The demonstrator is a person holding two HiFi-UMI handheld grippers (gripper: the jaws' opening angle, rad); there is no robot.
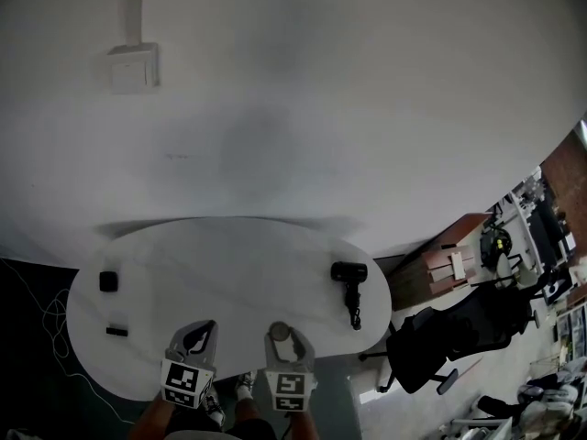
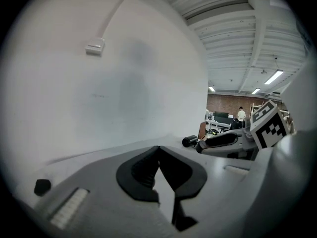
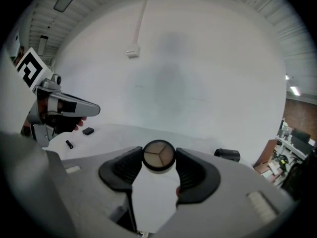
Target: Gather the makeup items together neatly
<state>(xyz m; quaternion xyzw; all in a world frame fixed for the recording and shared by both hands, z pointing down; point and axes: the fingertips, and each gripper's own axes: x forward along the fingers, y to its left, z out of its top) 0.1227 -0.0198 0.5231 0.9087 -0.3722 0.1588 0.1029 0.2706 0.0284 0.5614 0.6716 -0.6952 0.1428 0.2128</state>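
White wall [image 1: 321, 108] and a pale oval table [image 1: 238, 264] filled the head view, with a small wall box [image 1: 133, 67] seen at upper left. At the lower centre of that frame, just off the table's near edge, the right gripper [image 1: 284, 337] was seen clamped on a round makeup compact [image 3: 158, 156]. The case was pinched across its rim between the two dark pads, and its three-part face was turned toward the gripper's camera.

The left gripper [image 2: 158, 155] was shown beside it at lower left, with the jaws brought together at the tips and nothing between them.

Two more small items were left well apart on the table's left side: a black square case [image 1: 108, 281] and, nearer the edge, a short black stick [image 1: 116, 331]. A black hair dryer [image 1: 349, 287] lay at the right of the table.

The compact was judged to be light and rigid, with a smooth rounded edge that could turn or slip under a loose pinch. Its pressed powder was thought likely to crack if it were dropped. A hold across the widest part of the rim, as pictured, was considered the soundest, and a gentle set-down near the two black items was called for.
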